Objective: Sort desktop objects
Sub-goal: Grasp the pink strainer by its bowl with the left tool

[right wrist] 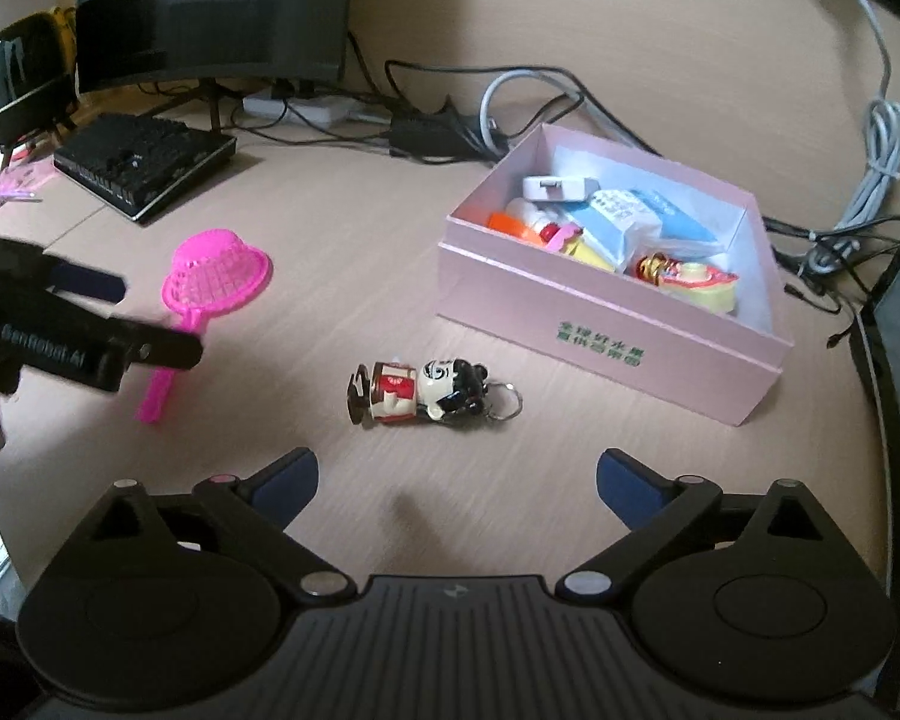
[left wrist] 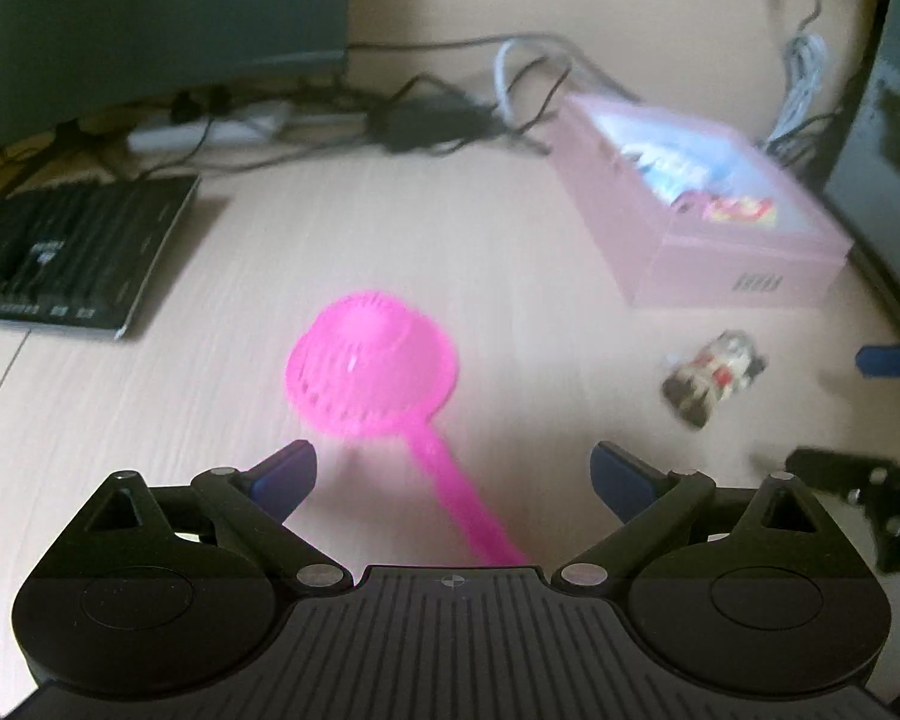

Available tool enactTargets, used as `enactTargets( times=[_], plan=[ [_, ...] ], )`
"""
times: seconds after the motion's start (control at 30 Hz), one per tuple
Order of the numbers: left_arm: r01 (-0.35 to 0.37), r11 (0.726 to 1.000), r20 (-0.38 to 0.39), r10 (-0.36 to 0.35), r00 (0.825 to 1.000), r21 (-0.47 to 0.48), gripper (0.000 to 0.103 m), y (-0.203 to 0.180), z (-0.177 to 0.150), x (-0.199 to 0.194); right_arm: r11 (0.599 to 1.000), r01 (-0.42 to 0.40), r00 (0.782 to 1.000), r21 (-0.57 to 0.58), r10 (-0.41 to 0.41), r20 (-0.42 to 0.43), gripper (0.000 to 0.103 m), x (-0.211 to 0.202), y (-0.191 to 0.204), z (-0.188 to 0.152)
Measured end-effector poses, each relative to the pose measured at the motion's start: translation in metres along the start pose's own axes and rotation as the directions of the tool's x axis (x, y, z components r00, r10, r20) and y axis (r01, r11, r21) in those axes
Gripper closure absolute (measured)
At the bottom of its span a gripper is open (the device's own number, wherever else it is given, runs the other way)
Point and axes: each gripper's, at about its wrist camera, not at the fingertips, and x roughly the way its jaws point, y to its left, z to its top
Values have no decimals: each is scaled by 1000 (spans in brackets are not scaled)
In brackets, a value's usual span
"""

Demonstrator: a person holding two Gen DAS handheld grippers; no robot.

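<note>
Right wrist view: pink box (right wrist: 606, 324) holds assorted small items (right wrist: 618, 228) (open-topped).

One pink strainer (right wrist: 219, 276) ahead-left of the right tongs, one figurine keychain (right wrist: 429, 391) straight ahead of them, one pink box (right wrist: 606, 312) ahead-right holding several small items, too jumbled to count. Farther ahead on the left: one black keyboard (right wrist: 144, 165), one monitor (right wrist: 210, 6).
</note>
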Motion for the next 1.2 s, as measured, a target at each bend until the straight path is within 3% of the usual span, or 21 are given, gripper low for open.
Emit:
enactTargets(
  times=[0.13, 0.23, 0.37, 0.47, 0.6, 0.67, 0.73, 1.07, 1.17, 1.2],
  plan=[
    [-100, 994, -28, 101, 995, 41, 2, -1, -6, 8, 1000, -5, 1000, -26, 6, 5, 3, 10, 3, 2],
    [-195, 978, -20, 197, 980, 78, 2, 7, -9, 7, 998, 5, 1000, -59, -4, 23, 3, 17, 7, 7],
    [-253, 966, -28, 255, 967, 44, 2, 32, -10, 4, 997, 1, 999, -79, 2, 34, 3, 26, 9, 15],
    [-222, 975, -27, 222, 975, -13, 2, 48, -7, 1, 996, -5, 999, -94, 8, 31, 3, 37, 12, 20],
    [-78, 993, 1, 79, 997, -88, 2, 55, 5, 1, 996, -15, 1000, -82, 15, 1, 5, 55, 12, 25],
    [-59, 994, 17, 61, 998, -88, 2, 52, 14, 7, 998, -24, 1000, -56, 23, -16, 28, 60, 9, 26],
    [-78, 993, 15, 80, 997, -85, 2, 49, 24, 18, 999, -29, 999, -39, 28, -26, 37, 59, 6, 27],
    [-166, 982, -59, 161, 985, -95, 3, 40, 47, 68, 999, -41, 999, -7, 40, -17, 38, 23, -4, 20],
    [-173, 979, -56, 167, 984, -110, 9, 41, 47, 70, 999, -43, 999, -4, 43, -19, 38, 12, -7, 17],
    [-174, 979, -49, 170, 984, -109, 15, 40, 48, 69, 999, -45, 999, -5, 45, -18, 38, 8, -8, 15]
  ],
)
